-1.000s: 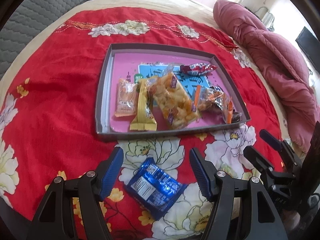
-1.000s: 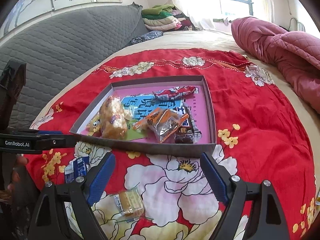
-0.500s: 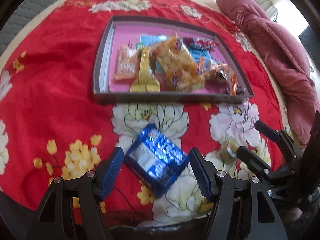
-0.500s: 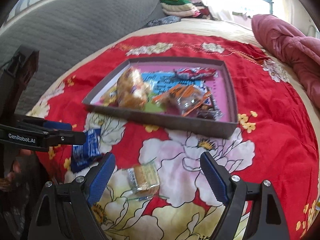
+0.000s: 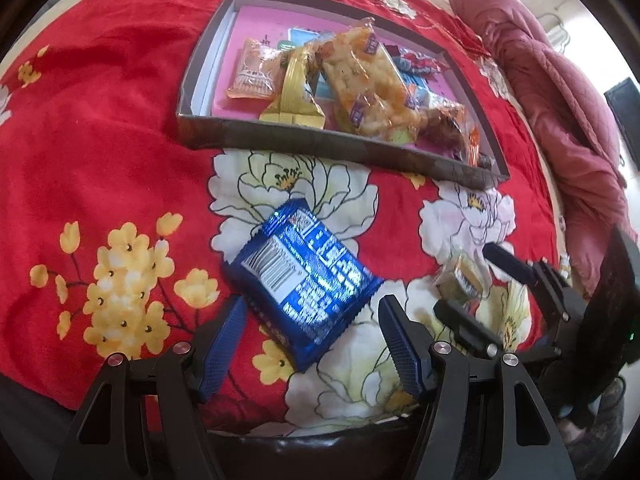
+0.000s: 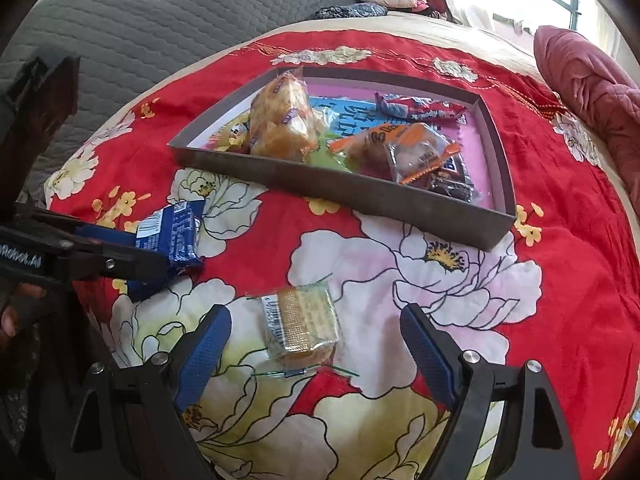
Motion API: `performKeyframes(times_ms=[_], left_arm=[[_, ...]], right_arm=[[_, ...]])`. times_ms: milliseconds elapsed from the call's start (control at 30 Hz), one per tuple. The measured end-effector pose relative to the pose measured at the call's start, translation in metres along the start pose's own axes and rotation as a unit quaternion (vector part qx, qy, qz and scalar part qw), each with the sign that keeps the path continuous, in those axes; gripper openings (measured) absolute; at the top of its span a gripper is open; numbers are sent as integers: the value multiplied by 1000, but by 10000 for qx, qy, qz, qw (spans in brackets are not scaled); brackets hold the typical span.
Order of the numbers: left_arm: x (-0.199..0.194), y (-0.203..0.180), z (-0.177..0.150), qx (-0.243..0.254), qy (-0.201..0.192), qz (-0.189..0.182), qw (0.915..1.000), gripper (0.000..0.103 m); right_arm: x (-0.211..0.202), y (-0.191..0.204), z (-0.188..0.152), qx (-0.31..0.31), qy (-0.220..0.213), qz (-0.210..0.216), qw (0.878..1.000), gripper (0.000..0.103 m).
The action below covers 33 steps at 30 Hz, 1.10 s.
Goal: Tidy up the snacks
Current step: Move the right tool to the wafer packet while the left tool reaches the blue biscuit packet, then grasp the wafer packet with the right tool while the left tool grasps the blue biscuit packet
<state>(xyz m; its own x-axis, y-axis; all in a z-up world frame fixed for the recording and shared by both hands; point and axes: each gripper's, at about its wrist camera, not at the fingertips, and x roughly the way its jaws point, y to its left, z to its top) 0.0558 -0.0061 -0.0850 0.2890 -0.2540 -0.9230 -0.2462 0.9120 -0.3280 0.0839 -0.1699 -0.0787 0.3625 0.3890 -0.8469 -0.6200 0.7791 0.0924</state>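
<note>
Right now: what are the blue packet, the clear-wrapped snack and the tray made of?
Blue packet: glossy plastic or foil film, judging by bright glare and crinkles. Clear-wrapped snack: thin transparent plastic, since the yellow contents show through and the sealed edges wrinkle. Tray: looks like matte cardboard, with thin, flat brown walls and no shine.

Snacks in tray (image 5: 280, 142); wafer pack (image 5: 304, 284), cracker pack (image 6: 300, 322) before it
</note>
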Motion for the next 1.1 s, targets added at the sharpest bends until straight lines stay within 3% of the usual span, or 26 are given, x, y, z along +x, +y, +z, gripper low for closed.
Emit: performKeyframes(times_ms=[433, 867, 967, 1100], left_arm=[[22, -11, 23, -198, -2, 302, 9993, 76], [35, -12, 33, -226, -75, 438, 9988, 77], [37, -13, 34, -220, -106, 441, 9987, 77], [34, -7, 31, -227, -171, 452, 9986, 69]], right_arm=[[10, 8, 0, -206, 104, -39, 9997, 86], [16, 3, 1, -113, 90, 70, 9999, 57], [18, 1, 1, -96, 100, 76, 9999, 55], [20, -4, 2, 21, 56, 140, 9999, 50]])
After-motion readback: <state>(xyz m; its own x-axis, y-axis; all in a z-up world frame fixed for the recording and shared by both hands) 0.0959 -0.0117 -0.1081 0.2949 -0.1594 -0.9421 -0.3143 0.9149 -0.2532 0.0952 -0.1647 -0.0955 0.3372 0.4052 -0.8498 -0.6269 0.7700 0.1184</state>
